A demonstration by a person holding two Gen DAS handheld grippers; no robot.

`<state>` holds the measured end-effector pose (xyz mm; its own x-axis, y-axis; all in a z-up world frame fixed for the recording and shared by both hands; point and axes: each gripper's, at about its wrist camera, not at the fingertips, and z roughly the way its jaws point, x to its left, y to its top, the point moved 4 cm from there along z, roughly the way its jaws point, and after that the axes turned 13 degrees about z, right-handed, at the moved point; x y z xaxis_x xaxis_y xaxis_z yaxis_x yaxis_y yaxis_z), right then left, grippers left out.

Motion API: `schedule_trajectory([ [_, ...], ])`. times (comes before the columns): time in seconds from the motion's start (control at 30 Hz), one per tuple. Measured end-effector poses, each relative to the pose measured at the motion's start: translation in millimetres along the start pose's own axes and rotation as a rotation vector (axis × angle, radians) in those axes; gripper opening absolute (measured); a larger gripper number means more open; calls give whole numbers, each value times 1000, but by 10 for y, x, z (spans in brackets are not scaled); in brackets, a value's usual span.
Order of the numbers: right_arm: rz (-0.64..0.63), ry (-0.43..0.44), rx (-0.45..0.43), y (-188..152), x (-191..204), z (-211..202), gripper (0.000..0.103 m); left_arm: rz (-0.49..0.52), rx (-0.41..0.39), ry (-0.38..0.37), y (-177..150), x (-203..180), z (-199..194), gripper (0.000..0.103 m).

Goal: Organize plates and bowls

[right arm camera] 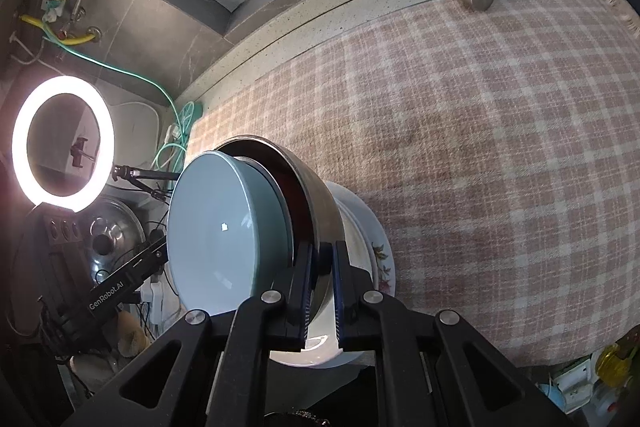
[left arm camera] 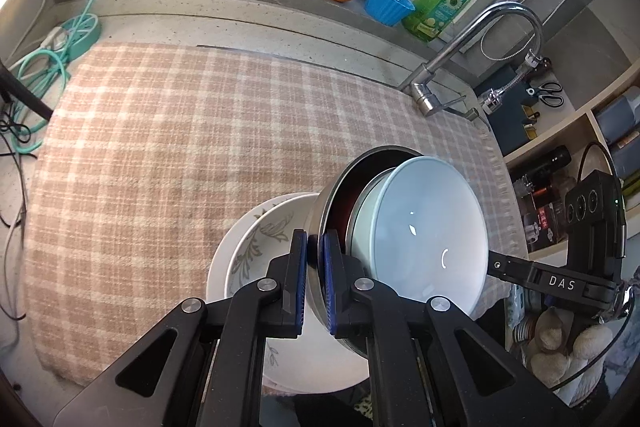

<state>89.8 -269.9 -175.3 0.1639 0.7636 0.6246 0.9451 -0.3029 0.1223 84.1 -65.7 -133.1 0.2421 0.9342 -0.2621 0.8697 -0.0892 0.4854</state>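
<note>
Left tongs (left arm camera: 315, 263) and right tongs (right arm camera: 320, 277), low centre in each view, both pinch the rim of the round stainless-steel bowl (left arm camera: 334, 195) from opposite sides, likely sharing the stack's weight. The pale blue glazed bowl (left arm camera: 424, 231) nests inside it. Beneath, partly hidden, sit white floral ceramic plates (left arm camera: 256, 239) on the pink plaid cloth (left arm camera: 200, 131) covering the counter.

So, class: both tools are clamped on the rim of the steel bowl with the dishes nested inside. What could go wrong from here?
1. The blue bowl sits loose inside the tilted steel bowl, so it may slide out.
2. The left tool and right tool each pinch only the thin rim, so the stack could slip or twist.
3. The steel bowl hangs close above the floral plate and could knock it.
</note>
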Motion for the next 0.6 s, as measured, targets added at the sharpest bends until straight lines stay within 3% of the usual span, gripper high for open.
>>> schedule_trajectory([
  [0.6,-5,-21,53,-237,49,217,9,-28,28,10,-239,137,-52,7],
])
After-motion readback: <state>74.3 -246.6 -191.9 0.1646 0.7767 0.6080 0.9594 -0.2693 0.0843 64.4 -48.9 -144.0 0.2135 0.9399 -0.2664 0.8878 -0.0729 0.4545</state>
